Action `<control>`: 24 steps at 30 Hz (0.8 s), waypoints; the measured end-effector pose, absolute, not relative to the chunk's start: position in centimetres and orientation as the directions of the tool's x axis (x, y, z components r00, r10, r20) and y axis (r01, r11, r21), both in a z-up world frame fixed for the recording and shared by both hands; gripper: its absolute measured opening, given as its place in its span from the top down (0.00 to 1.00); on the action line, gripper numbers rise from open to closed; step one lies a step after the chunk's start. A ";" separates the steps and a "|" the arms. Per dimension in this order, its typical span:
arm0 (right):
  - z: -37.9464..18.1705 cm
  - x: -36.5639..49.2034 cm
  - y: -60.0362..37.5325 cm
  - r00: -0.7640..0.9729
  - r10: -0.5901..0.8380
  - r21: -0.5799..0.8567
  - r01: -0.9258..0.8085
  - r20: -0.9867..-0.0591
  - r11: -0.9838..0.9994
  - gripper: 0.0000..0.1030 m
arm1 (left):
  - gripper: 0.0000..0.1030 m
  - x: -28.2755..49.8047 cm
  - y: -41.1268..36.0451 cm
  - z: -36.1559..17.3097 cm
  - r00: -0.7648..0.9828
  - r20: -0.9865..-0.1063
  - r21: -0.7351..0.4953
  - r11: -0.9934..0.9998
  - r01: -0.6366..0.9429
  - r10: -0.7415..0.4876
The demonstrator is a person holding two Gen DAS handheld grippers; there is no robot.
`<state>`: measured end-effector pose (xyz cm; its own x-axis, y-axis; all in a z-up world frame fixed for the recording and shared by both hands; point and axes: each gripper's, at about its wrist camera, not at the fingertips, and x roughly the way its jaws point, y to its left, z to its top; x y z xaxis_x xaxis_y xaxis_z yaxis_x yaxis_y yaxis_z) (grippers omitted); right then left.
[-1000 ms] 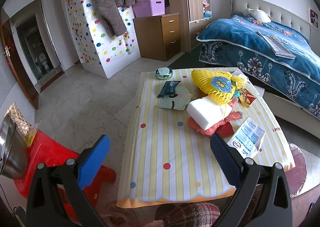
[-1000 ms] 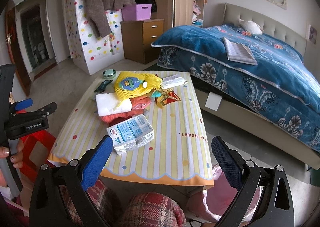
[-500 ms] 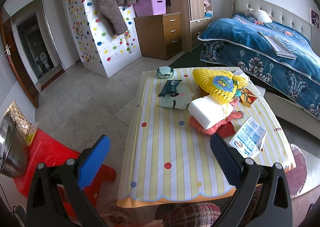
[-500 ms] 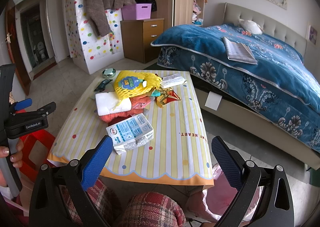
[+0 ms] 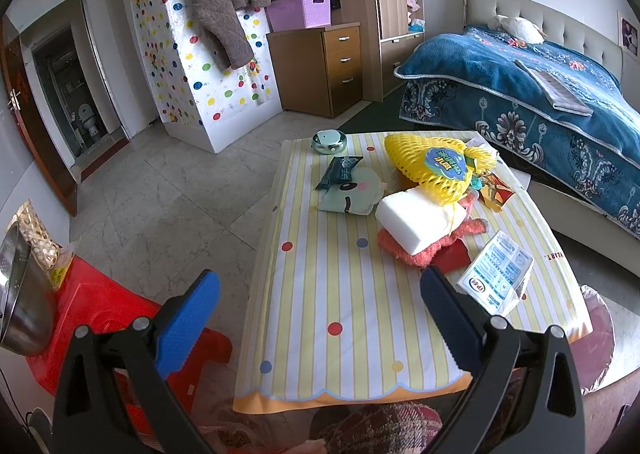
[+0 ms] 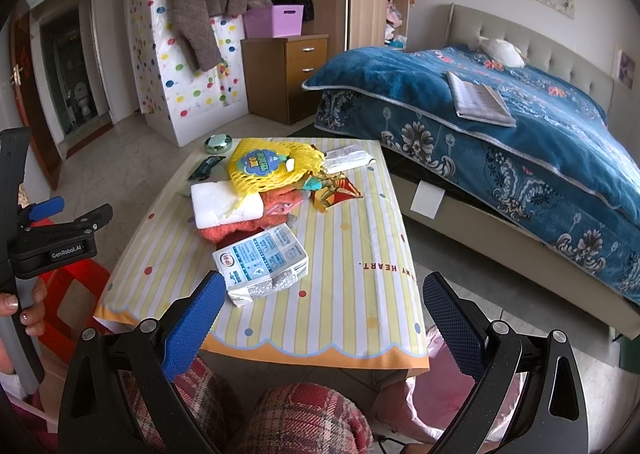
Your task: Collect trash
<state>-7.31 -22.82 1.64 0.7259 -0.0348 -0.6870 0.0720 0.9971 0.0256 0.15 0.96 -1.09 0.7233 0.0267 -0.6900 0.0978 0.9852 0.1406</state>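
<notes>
A low table with a yellow striped cloth point(image 5: 320, 294) point(image 6: 352, 294) holds trash: a crumpled blue-and-white carton point(image 6: 262, 260) point(image 5: 496, 274), a yellow foam net point(image 6: 268, 168) point(image 5: 434, 166), a white block point(image 6: 224, 200) on an orange cloth point(image 5: 416, 250), a red-orange wrapper point(image 6: 334, 192), a dark green packet point(image 5: 340, 172) and a pale green pouch point(image 5: 354, 194). My left gripper point(image 5: 320, 306) is open and empty above the table's near left. My right gripper point(image 6: 320, 314) is open and empty above the near edge, the carton just beyond its left finger.
A pink bag point(image 6: 436, 390) hangs at the table's near right corner. A red stool point(image 5: 100, 318) with a steel bowl point(image 5: 20, 302) stands to the left. A bed point(image 6: 500, 142) lies close on the right. A small round tin point(image 5: 329, 142) sits at the table's far edge.
Both views drift very slightly; the grippers stay open and nothing on the table has moved.
</notes>
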 end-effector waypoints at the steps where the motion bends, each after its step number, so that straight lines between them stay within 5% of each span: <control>1: 1.6 -7.3 -22.8 0.726 -0.035 0.026 0.072 -0.687 0.997 0.05 | 0.05 0.2 1.0 -1.1 0.723 -0.690 0.141 0.985 0.098 0.027; 24: 1.1 -7.3 -22.4 0.721 -0.034 0.025 0.071 -0.692 0.997 0.05 | 0.05 0.0 0.8 -1.9 0.718 -0.695 0.138 0.985 0.105 0.021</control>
